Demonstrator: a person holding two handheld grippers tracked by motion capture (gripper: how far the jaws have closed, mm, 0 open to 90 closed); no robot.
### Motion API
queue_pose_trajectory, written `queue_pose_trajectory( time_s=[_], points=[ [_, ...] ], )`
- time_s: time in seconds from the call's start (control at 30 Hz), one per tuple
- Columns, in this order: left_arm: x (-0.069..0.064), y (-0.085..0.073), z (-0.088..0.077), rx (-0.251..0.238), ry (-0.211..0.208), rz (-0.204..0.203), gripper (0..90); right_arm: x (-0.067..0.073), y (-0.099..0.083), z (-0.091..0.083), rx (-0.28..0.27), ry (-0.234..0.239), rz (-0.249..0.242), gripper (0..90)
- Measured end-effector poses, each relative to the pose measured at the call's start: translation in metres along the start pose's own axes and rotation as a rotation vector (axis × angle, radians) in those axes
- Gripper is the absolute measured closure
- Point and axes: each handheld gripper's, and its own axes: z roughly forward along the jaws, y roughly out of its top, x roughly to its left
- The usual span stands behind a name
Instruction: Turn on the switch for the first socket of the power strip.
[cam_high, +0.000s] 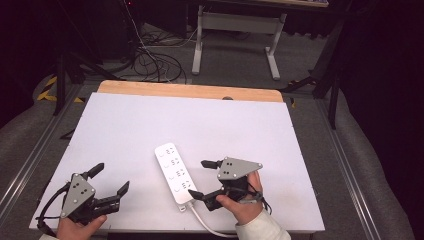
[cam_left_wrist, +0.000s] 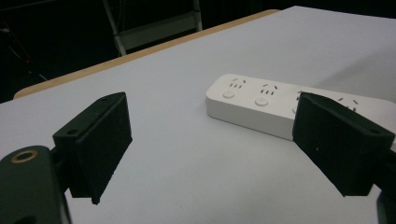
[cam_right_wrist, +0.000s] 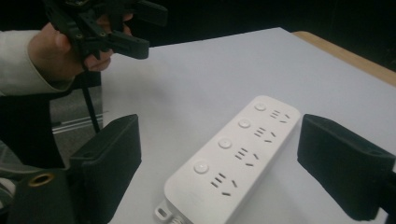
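A white power strip (cam_high: 176, 175) with several sockets and round buttons lies on the white table top (cam_high: 150, 125), near the front middle; its white cord (cam_high: 206, 223) runs off the front edge. My right gripper (cam_high: 199, 178) is open just right of the strip. In the right gripper view the strip (cam_right_wrist: 233, 154) lies between the spread jaws of that gripper (cam_right_wrist: 222, 126), untouched. My left gripper (cam_high: 111, 178) is open at the front left, apart from the strip. Its own view has the strip (cam_left_wrist: 261, 105) ahead, partly behind the right jaw, and that gripper (cam_left_wrist: 212, 116) holds nothing.
A wooden strip (cam_high: 190, 91) borders the table's far edge. Beyond it stand a white desk frame (cam_high: 235, 35) and tangled floor cables (cam_high: 150, 60). Metal rails (cam_high: 345, 170) run along both sides of the table. The other hand and its gripper (cam_right_wrist: 126, 28) are at the top left of the right gripper view.
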Motion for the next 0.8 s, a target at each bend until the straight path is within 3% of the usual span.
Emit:
queue_pose_trajectory(
  time_s=[0.1, 0.53, 0.8],
  points=[
    [0.0, 0.0, 0.0, 0.0, 0.0, 0.0, 12.6, -0.003, -0.004, -0.009, 0.0, -0.028, -0.014, 9.3],
    [-0.001, 0.0, 0.0, -0.002, -0.003, 0.0, 12.5, -0.023, -0.031, -0.046, -0.015, -0.2, 0.046, 7.3],
    [-0.001, 0.0, 0.0, 0.001, -0.003, 0.004, 12.6, -0.031, -0.054, -0.064, -0.023, -0.254, 0.087, 5.4]
  ],
)
